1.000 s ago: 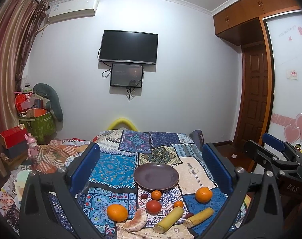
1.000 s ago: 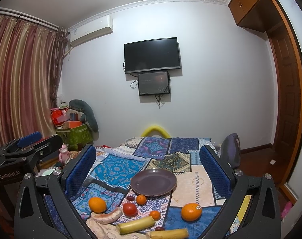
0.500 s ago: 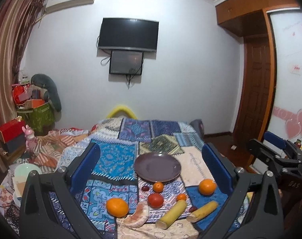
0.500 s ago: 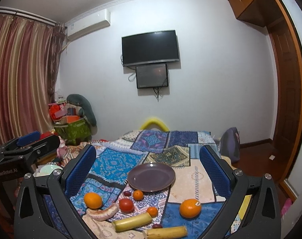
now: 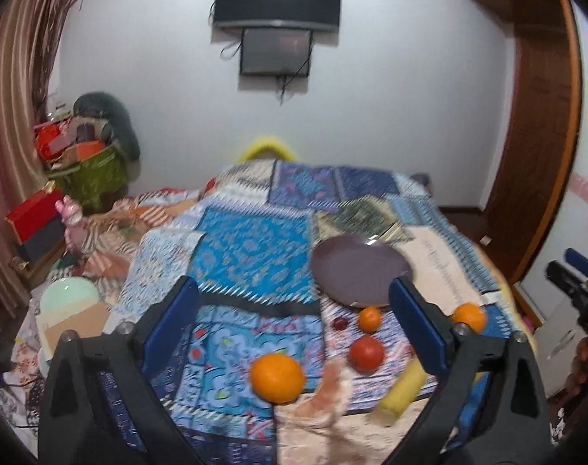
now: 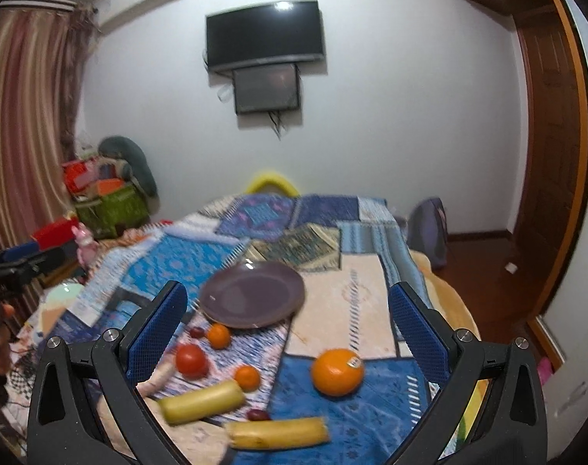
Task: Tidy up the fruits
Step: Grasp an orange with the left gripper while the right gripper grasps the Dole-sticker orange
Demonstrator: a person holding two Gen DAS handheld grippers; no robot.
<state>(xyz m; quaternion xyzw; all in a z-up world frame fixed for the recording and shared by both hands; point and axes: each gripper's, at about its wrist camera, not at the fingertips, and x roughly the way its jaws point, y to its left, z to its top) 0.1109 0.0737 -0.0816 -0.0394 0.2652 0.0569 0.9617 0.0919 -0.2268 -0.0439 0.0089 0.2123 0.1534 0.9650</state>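
Note:
A dark purple plate (image 5: 361, 273) (image 6: 253, 294) lies on the patchwork cloth. In front of it lie a large orange (image 5: 277, 378), a red tomato (image 5: 366, 353) (image 6: 192, 360), a small tangerine (image 5: 370, 318) (image 6: 218, 336), a second tangerine (image 6: 247, 378), a stickered orange (image 6: 337, 371) (image 5: 468, 316), two yellow banana pieces (image 6: 200, 401) (image 6: 280, 432), dark small fruits (image 6: 258, 414) and a pale peeled piece (image 5: 325, 395). My left gripper (image 5: 294, 329) is open above the large orange. My right gripper (image 6: 288, 329) is open above the fruits. Both are empty.
The table's patchwork cloth (image 5: 251, 240) fills the middle. A pale green bowl (image 5: 69, 296) and clutter lie at the left. A green bag (image 6: 111, 209) and boxes stand by the curtain. A wooden door (image 6: 545, 155) is at the right. A TV (image 6: 264, 35) hangs on the wall.
Both grippers have dropped and tilted down toward the fruits, which look larger. The left gripper has shifted left, so the plate sits right of its centre. Both stay open.

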